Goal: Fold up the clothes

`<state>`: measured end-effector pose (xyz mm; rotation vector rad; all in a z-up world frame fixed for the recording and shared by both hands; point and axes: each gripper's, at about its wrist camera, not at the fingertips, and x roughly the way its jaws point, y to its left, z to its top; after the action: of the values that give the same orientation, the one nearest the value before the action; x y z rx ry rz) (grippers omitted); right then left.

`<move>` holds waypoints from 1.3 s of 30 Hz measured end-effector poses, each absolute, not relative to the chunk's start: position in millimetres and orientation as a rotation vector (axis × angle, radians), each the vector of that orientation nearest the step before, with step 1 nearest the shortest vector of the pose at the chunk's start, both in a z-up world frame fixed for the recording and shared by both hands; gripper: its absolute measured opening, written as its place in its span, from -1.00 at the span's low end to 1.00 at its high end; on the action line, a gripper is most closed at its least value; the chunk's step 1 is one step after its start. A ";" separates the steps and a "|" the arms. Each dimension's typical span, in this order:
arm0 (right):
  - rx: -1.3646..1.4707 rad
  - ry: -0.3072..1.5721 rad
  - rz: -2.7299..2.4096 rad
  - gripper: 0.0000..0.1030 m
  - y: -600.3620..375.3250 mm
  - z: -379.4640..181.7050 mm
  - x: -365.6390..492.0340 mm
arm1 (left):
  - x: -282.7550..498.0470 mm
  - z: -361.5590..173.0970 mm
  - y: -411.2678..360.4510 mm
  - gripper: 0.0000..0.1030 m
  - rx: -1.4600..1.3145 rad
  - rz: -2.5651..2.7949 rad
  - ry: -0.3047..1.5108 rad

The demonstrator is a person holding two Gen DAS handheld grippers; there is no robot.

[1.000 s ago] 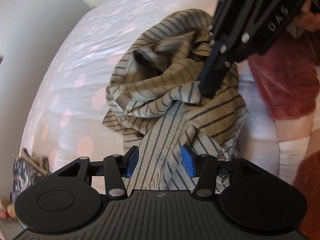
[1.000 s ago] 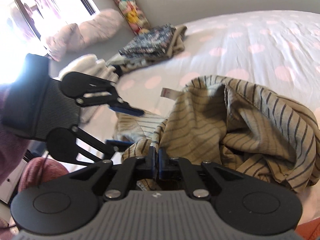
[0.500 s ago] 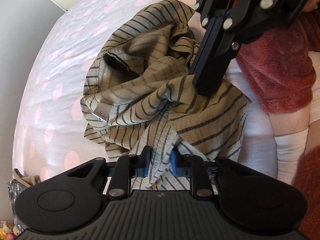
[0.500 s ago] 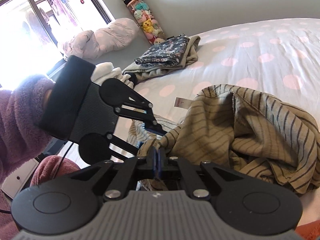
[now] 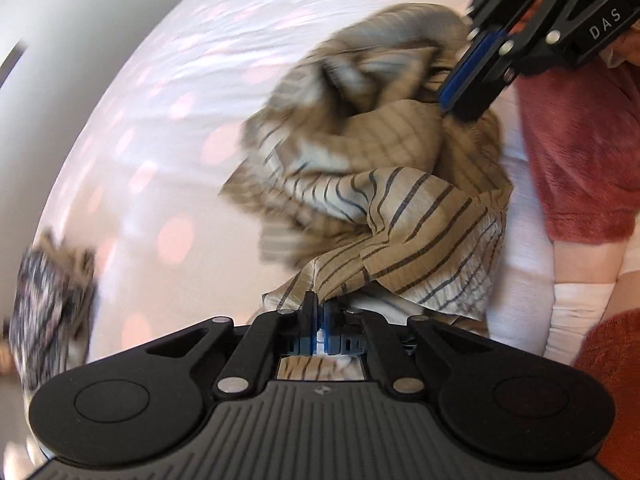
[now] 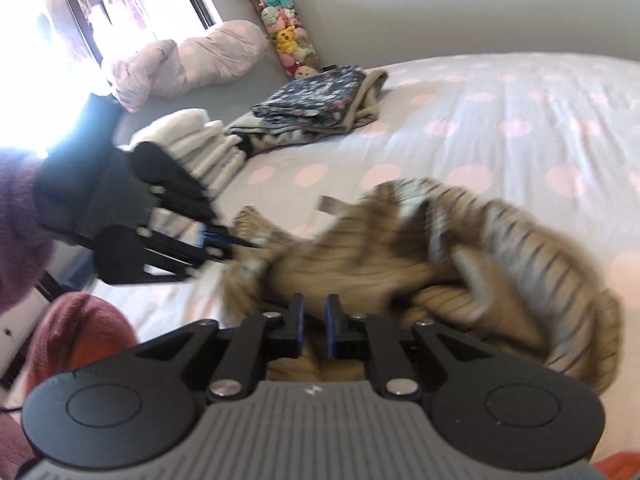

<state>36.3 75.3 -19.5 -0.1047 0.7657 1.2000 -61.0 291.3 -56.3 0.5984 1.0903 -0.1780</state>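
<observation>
A tan garment with dark stripes (image 5: 400, 208) lies crumpled on the dotted bed (image 5: 160, 120), blurred by motion. My left gripper (image 5: 319, 304) is shut on a hem of it at the near edge. In the right wrist view the left gripper (image 6: 240, 244) reaches in from the left to the garment (image 6: 400, 264). My right gripper (image 6: 315, 308) is opening: its jaws stand a little apart over the cloth, and the pads do not press it. From the left wrist view the right gripper (image 5: 460, 108) points down onto the far side of the heap.
Folded patterned clothes (image 6: 316, 100) and a white folded stack (image 6: 200, 144) lie at the bed's far left corner. A pink pillow (image 6: 192, 60) and a tube of plush toys (image 6: 284, 28) stand by the wall. A person's red fleece (image 5: 580, 160) borders the bed.
The left jaws have closed onto the striped hem. The right jaws, shut on a fold before, have parted. The garment has shifted and is blurred.
</observation>
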 end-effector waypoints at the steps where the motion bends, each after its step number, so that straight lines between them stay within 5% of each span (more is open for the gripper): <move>1: -0.148 0.735 1.164 -0.37 72.9 -16.4 40.1 | -65.9 -54.1 297.3 -0.98 0.572 -0.147 1.091; 4: -0.281 0.673 1.032 -0.19 67.1 -12.0 56.2 | -80.6 -50.4 314.4 -0.98 0.503 -0.057 1.093; 9: -0.400 0.688 0.910 -0.20 60.4 -20.8 82.7 | -97.7 -45.4 344.9 -0.98 0.385 0.092 1.116; 11: -0.395 0.721 0.926 -0.52 61.6 -26.6 88.7 | -104.3 -45.1 355.8 -0.98 0.347 0.153 1.123; 12: -0.393 0.724 0.937 -0.87 63.3 -28.0 87.4 | -107.5 -45.8 360.9 -0.98 0.319 0.180 1.122; 13: -0.390 0.719 0.949 -0.88 65.4 -28.6 84.5 | -110.0 -44.7 366.6 -0.98 0.289 0.207 1.120; 30: -0.293 0.762 1.327 -0.88 151.8 -32.3 -44.1 | -122.2 -41.2 374.5 -0.98 -0.030 0.412 0.952; 39: -0.407 0.722 1.294 -0.39 120.9 -19.7 -37.4 | -118.1 -45.0 372.5 -0.98 0.013 0.452 0.948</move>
<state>-37.4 120.9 -19.7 -0.4065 0.7225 1.2942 -118.1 372.5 -45.0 0.0132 0.9479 0.4520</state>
